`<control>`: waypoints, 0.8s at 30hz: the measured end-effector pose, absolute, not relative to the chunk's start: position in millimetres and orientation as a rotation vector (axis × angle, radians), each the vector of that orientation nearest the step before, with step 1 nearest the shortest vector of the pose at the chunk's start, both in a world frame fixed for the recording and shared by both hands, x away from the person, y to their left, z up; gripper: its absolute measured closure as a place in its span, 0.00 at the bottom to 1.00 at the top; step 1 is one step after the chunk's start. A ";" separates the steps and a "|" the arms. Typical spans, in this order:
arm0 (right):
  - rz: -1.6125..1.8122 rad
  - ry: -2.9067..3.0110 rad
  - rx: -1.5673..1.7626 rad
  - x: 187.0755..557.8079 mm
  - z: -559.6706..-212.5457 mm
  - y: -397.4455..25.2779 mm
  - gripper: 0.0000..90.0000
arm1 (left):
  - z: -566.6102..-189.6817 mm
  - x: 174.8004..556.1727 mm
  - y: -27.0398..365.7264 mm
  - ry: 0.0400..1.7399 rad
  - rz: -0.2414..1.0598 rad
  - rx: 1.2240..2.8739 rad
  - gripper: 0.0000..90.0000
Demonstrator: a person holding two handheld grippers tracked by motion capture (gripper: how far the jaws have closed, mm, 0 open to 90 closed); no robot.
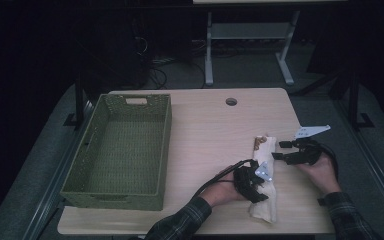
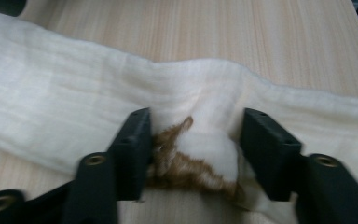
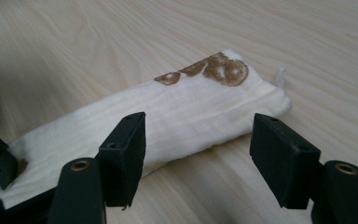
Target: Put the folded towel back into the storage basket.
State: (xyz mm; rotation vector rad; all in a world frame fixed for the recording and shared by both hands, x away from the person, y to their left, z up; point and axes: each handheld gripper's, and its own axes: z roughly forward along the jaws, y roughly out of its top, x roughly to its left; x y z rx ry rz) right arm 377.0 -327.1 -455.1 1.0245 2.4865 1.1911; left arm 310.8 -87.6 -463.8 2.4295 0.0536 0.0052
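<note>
A long folded cream cloth (image 1: 263,145) with a brown print (image 3: 223,69) lies on the right part of the wooden table (image 1: 210,135). My left gripper (image 1: 257,187) rests on the cloth's near half. Its jaws stand apart around a puckered bump of cloth (image 2: 74,107) that shows brown print (image 2: 182,168), and the left jaw touches that bump. My right gripper (image 1: 278,150) is open just right of the cloth's far half. In the right gripper view its jaws (image 3: 198,154) straddle the cloth's (image 3: 191,112) near edge without touching it.
A large green woven basket (image 1: 111,200) with nothing in it stands on the table's left half. A round cable hole (image 1: 231,101) sits near the far edge. Bare wood lies between basket and cloth. Beyond the table are a desk frame and cables on the floor.
</note>
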 end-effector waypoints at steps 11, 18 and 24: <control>1.269 2.501 0.885 377.7 -445.6 -323.7 0.40 | -458.6 305.7 -82.0 0.117 -0.020 2.422 0.86; 1.259 2.638 0.739 396.4 -436.4 -304.2 0.39 | -451.7 299.8 -73.9 0.170 -0.072 2.423 0.87; 1.186 2.713 0.718 418.8 -446.9 -290.7 0.39 | -450.3 298.1 -69.0 0.177 -0.081 2.430 0.86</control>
